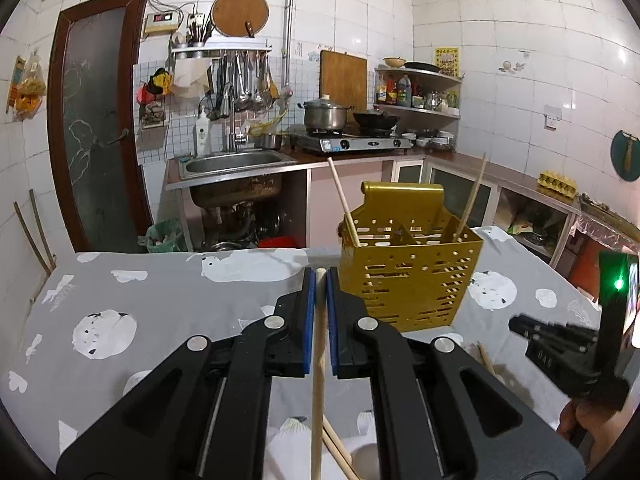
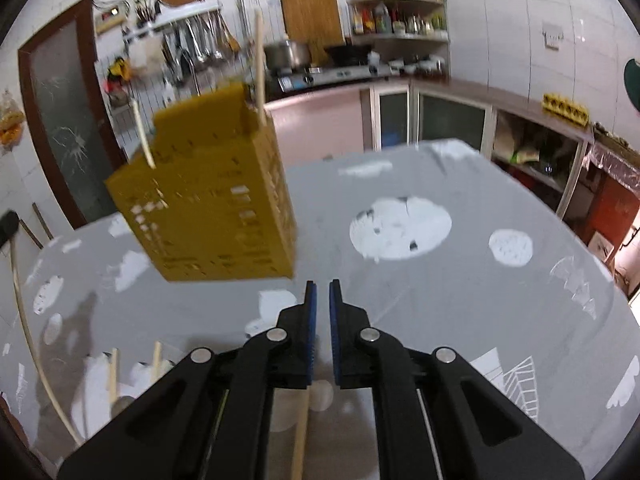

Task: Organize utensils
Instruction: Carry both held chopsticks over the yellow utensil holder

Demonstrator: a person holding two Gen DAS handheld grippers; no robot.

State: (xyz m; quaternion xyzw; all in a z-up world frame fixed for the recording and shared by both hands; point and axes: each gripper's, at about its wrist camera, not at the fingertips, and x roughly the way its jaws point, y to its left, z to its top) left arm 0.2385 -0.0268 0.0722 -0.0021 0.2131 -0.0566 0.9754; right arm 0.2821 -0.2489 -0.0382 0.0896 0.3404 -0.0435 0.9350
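Tiled kitchen behind, with sink, stove and corner shelves along the far wall. Nearer, table under a grey cloth printed with white bears.

Standing upright toward the far side of the table: one gold holder, perforated, its taller back plate facing the kitchen. Blurred in the right wrist view, but plainly the same box.

Chopsticks, counted: six in all.
- Two in the holder, upright and fanned apart. Left stick at the left end, top leaning left. Right stick at the right end, top leaning right.
- One held stick, clamped between the blue pads of the left tool. Long axis along the tool's own line, blunt end level with the fingertips and pointing ahead, just left of the holder; other end running back under the tool and out of view.
- Three loose on the table, lying flat: a pair below the left tool, close together and slanting away to the right, and a single stick near the right tool, seen only in part.

Right tool closed, pads nearly meeting, nothing between the tips, pointing down at bare cloth right of the holder. Pale stick showing beneath its fingers; cannot tell whether touching. Hand on the right tool's grip at the edge of the left wrist view.
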